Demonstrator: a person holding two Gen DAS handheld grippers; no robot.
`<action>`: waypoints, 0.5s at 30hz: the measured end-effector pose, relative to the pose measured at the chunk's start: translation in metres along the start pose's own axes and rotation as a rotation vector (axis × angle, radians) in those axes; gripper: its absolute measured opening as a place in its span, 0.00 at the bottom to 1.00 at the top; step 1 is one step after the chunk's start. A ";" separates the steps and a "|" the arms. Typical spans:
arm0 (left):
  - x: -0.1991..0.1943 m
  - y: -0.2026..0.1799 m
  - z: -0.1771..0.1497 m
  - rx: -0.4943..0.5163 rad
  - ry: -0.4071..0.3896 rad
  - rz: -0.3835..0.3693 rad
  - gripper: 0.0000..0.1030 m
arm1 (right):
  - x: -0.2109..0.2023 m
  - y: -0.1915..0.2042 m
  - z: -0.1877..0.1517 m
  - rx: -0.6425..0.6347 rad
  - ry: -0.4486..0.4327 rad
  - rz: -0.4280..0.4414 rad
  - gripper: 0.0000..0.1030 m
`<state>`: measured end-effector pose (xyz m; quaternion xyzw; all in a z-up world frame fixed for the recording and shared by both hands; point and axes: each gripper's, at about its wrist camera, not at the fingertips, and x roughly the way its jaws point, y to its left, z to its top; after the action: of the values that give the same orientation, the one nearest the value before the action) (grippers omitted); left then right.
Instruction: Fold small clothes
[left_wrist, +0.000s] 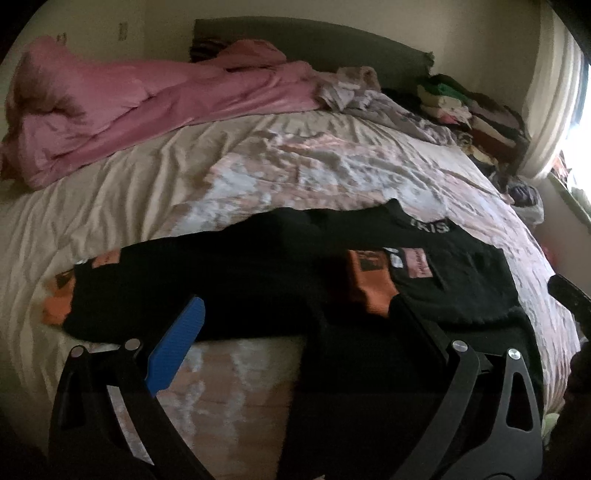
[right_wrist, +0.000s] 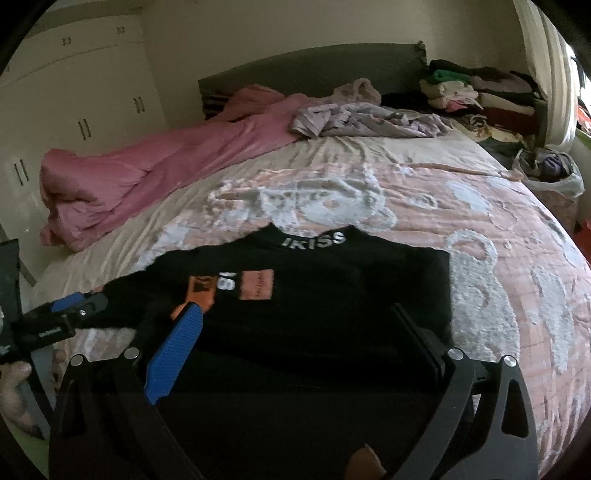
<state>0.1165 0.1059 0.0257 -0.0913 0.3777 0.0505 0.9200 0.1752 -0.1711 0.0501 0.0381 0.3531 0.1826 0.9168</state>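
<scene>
A black sweater (left_wrist: 229, 280) with orange patches and white "IKISS" lettering on its collar (right_wrist: 314, 240) lies spread flat on the bed. In the left wrist view one sleeve with an orange cuff (left_wrist: 55, 310) stretches left. My left gripper (left_wrist: 295, 321) hovers over the sweater's near edge, open wide, its blue pad (left_wrist: 177, 343) clear of the cloth. My right gripper (right_wrist: 295, 328) is also open wide above the sweater's (right_wrist: 332, 295) lower body, with nothing pinched between its fingers. The left gripper (right_wrist: 74, 306) shows at the left edge of the right wrist view.
A crumpled pink duvet (right_wrist: 147, 166) lies along the bed's far left. Lilac garments (right_wrist: 362, 118) are heaped near the headboard (right_wrist: 314, 70). Folded clothes (right_wrist: 472, 92) are stacked at the far right corner, a plastic bag (right_wrist: 550, 166) beside them. Wardrobe doors (right_wrist: 74, 110) stand at left.
</scene>
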 end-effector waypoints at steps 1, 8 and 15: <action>-0.002 0.006 0.000 -0.009 -0.005 0.012 0.91 | -0.001 0.005 0.002 -0.001 -0.001 0.007 0.96; -0.014 0.042 -0.001 -0.084 -0.027 0.048 0.91 | -0.003 0.039 0.017 -0.046 -0.013 0.045 0.96; -0.023 0.075 -0.003 -0.146 -0.047 0.089 0.91 | 0.002 0.071 0.030 -0.086 -0.015 0.089 0.96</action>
<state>0.0862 0.1784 0.0305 -0.1398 0.3549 0.1210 0.9164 0.1743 -0.1023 0.0853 0.0155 0.3361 0.2381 0.9111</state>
